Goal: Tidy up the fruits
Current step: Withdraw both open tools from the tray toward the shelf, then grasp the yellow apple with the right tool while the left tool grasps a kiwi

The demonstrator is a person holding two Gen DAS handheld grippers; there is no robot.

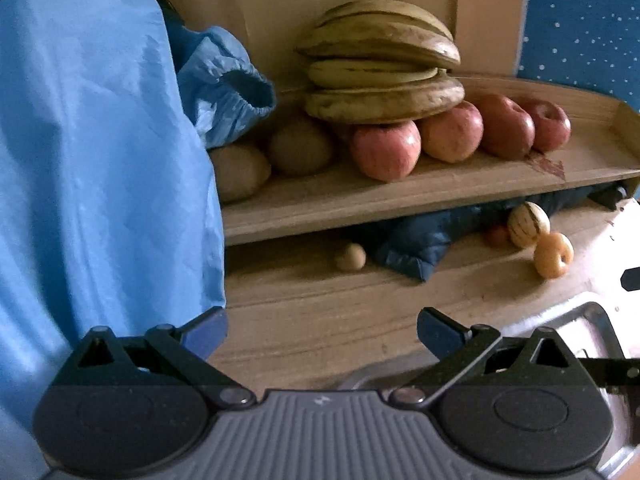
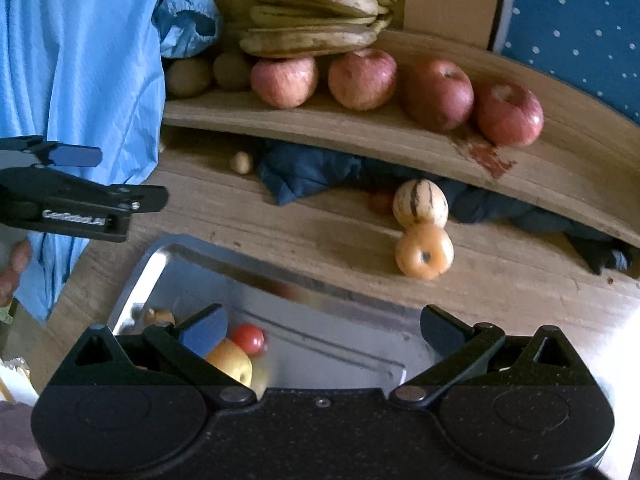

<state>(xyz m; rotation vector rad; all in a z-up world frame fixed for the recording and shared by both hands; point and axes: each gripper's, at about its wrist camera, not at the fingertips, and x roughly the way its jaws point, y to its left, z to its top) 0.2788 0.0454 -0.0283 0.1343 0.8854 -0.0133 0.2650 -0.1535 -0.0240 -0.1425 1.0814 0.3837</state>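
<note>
The left tongs (image 1: 322, 332) gape wide and empty over the wooden surface (image 1: 320, 300); a yellow apple (image 1: 553, 255) lies ahead to their right. The right tongs (image 2: 322, 330), also wide and empty, hang above the metal tray (image 2: 320, 316); that apple (image 2: 424, 250) sits just beyond, nearer them, touching the striped melon (image 2: 419, 203).

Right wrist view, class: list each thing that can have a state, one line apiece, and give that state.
Right gripper: open, empty, over the tray.
Left gripper: open, empty.
Tray: on the table, holding a tomato and a yellow fruit.
Bananas: stacked on the apples.
Apples: four in a row on the shelf.
Striped melon: on the table, touching the orange fruit.
</note>
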